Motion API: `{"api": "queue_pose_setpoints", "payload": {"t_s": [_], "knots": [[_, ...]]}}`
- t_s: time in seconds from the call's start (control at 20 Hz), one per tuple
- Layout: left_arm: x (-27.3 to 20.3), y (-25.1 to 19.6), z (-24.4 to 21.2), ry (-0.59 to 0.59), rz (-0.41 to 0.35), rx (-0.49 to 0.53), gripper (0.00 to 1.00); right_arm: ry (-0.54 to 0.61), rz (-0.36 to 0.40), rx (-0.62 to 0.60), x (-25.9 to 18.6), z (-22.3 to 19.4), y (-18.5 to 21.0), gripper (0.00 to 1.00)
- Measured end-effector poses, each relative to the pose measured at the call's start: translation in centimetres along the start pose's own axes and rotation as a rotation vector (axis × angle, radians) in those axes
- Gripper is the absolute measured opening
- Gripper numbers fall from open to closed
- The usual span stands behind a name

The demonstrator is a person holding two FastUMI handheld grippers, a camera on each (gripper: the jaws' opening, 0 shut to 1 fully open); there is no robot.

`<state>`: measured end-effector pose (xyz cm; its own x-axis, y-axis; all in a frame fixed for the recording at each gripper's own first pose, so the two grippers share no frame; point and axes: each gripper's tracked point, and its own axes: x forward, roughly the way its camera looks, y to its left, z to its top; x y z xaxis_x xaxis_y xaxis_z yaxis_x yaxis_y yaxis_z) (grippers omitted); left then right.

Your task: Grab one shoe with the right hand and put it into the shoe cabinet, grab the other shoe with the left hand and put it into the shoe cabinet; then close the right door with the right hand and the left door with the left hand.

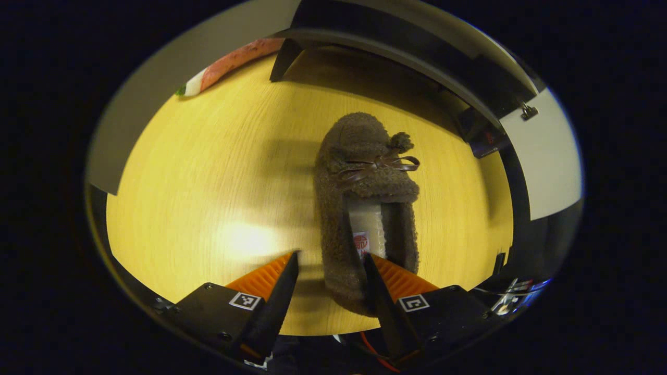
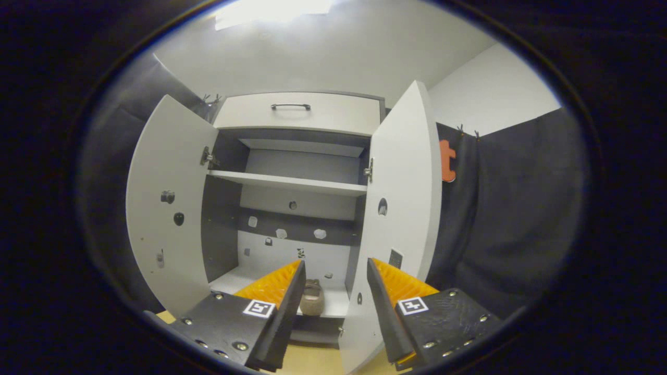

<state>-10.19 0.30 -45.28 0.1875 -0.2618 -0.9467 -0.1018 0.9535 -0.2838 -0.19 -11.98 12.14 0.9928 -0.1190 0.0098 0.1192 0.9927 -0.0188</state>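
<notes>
A brown fuzzy shoe (image 1: 359,156) with a small bow lies on the wooden floor (image 1: 208,182), toe pointing toward the cabinet's dark base (image 1: 417,52). My left gripper (image 1: 331,260) is open at the shoe's heel end. One finger sits inside the shoe's opening and the other outside its left wall, and they do not press on it. In the right gripper view the shoe cabinet (image 2: 292,182) stands with its left door (image 2: 167,208) and right door (image 2: 406,198) both open. A second shoe (image 2: 311,298) rests on its bottom shelf. My right gripper (image 2: 336,265) is open and holds nothing, well back from the cabinet.
A closed drawer (image 2: 297,112) with a dark handle tops the cabinet. Dark cloth wall (image 2: 510,208) hangs to the right of the open right door. A red and white strip (image 1: 229,62) lies along the floor's far left edge. An open white door (image 1: 547,156) stands right of the shoe.
</notes>
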Motion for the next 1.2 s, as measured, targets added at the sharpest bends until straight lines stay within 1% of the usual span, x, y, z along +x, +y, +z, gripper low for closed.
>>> {"api": "queue_pose_setpoints", "payload": {"t_s": [0.05, 0.1, 0.15, 0.2, 0.3, 0.4, 0.5, 0.55, 0.6, 0.65, 0.7, 0.75, 0.85, 0.95, 1.05, 1.2], "knots": [[-0.2, 0.3, 0.0, 0.017, -0.013, -0.029, 0.79, 0.002, -0.012, -0.001, -0.2, 0.0, -0.4, 0.67], [-0.4, 0.5, 0.2, 0.029, -0.023, -0.057, 0.74, 0.002, -0.021, -0.001, -0.3, 0.0, -0.6, 0.71], [-0.5, 0.4, 0.6, 0.032, -0.049, -0.084, 0.73, -0.001, -0.030, 0.000, -0.4, 0.1, -0.9, 0.71], [-0.4, 0.4, 0.8, 0.043, -0.069, -0.100, 0.59, -0.004, -0.038, 0.001, -0.5, 0.2, -1.2, 0.71], [0.1, 0.1, 0.5, 0.054, -0.073, -0.096, 0.40, -0.007, -0.052, 0.003, -0.6, 0.1, -1.7, 0.71], [0.0, 0.1, 0.6, 0.053, -0.081, -0.077, 0.36, -0.004, -0.058, 0.009, -0.6, -0.1, -2.0, 0.71], [-0.2, 0.6, 0.9, 0.034, -0.084, -0.061, 0.22, -0.004, -0.062, 0.015, -0.6, -0.2, -2.2, 0.71], [-0.7, 1.3, 1.2, 0.019, -0.071, -0.059, 0.18, -0.003, -0.064, 0.018, -0.5, -0.3, -2.3, 0.71], [-1.0, 1.7, 1.9, 0.001, -0.060, -0.052, 0.08, -0.003, -0.064, 0.022, -0.4, -0.4, -2.4, 0.71], [-0.9, 2.1, 2.6, -0.009, -0.068, -0.055, 0.05, -0.003, -0.066, 0.026, -0.4, -0.5, -2.5, 0.71], [-1.4, 2.2, 3.0, -0.011, -0.088, -0.067, 0.02, -0.002, -0.067, 0.030, -0.5, -0.6, -2.6, 0.71], [-1.9, 2.4, 3.1, -0.020, -0.103, -0.076, 0.01, 0.000, -0.068, 0.033, -0.5, -0.7, -2.7, 0.71], [-2.7, 2.9, 4.0, -0.063, -0.109, -0.061, 0.02, 0.004, -0.070, 0.041, -0.5, -1.0, -2.8, 0.71], [-3.3, 2.9, 4.8, -0.119, -0.133, -0.041, 0.02, 0.001, -0.067, 0.054, -0.7, -0.8, -2.9, 0.71], [-5.2, 3.0, 6.5, -0.181, -0.163, -0.026, 0.01, -0.005, -0.068, 0.060, -0.6, -0.8, -3.0, 0.71], [-7.6, 2.7, 8.8, -0.278, -0.203, 0.005, 0.01, -0.032, -0.074, 0.066, -1.8, -1.2, -3.9, 0.71]]}}
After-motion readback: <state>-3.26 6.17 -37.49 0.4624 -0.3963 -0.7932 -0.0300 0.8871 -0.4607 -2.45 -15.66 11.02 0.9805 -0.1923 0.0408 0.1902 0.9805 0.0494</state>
